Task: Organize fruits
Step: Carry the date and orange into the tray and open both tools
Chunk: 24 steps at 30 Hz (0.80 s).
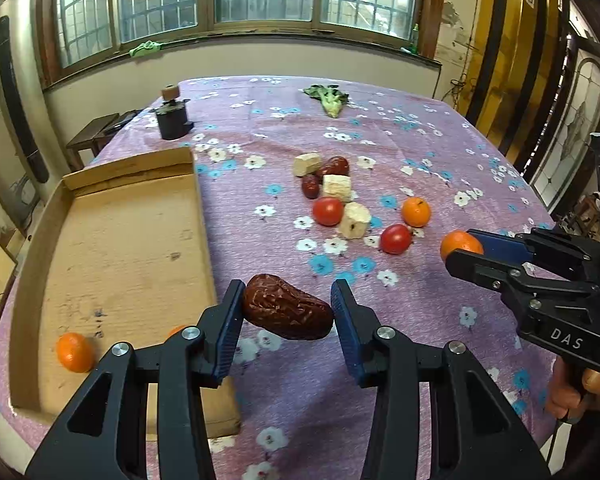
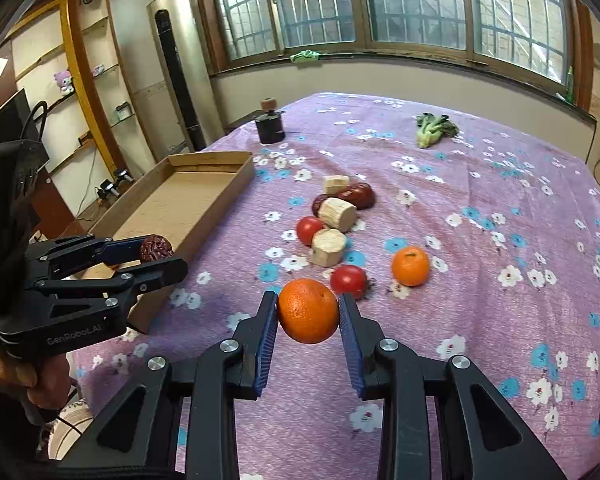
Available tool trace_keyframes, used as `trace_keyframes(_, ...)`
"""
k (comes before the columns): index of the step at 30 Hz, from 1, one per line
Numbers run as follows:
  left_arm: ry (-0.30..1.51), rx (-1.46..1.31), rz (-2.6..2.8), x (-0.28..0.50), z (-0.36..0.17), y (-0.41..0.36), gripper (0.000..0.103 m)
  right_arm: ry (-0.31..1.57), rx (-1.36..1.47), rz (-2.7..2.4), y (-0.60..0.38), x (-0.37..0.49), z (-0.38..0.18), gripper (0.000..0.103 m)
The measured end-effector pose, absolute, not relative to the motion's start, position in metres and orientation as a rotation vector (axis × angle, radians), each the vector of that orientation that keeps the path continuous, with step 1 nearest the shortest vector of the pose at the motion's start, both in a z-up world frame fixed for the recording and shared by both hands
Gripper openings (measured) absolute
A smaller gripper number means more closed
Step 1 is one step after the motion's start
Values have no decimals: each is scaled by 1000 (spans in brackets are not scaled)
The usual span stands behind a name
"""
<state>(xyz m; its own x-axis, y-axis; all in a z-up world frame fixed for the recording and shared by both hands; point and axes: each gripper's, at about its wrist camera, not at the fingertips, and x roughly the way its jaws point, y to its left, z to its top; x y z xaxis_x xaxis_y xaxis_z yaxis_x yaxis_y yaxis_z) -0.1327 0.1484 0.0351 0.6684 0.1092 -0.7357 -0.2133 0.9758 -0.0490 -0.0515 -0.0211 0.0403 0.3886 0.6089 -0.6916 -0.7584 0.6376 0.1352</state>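
My left gripper (image 1: 288, 300) is shut on a wrinkled red date (image 1: 286, 307) and holds it above the cloth beside the cardboard tray (image 1: 120, 248). The tray holds an orange (image 1: 75, 352). My right gripper (image 2: 308, 304) is shut on an orange (image 2: 308, 311) and holds it above the table. On the cloth lie two tomatoes (image 2: 310, 230) (image 2: 348, 281), a small orange (image 2: 410, 266), more dates (image 2: 358, 195) and pale cut chunks (image 2: 329, 247). The left gripper (image 2: 156, 258) also shows in the right wrist view with the date (image 2: 156, 247).
A purple flowered cloth (image 2: 480, 320) covers the table. A black grinder (image 2: 270, 122) stands at the far left and a green vegetable (image 2: 434, 128) lies at the far right. Windows run along the far wall.
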Motion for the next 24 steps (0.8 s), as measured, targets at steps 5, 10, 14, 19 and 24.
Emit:
trace_keyframes(5,807,-136,203,-141,38,155,42,779,-215,905,-13,-59,42,31)
trace_keyframes(10,799,-139,220,-146,40,161,42,776,-221,926,-4,-65,43,31)
trace_keyframes(14,797,-148,230,-151,40,168,42,775,-226,941,3,-68,43,31)
trace_keyframes(19,797,-159,247,-157,40,178,42,775,-237,964,15,-71,43,31)
trace_keyframes(24,793,-176,269,-163,40,191,42,772,-255,993,31,-77,44,31)
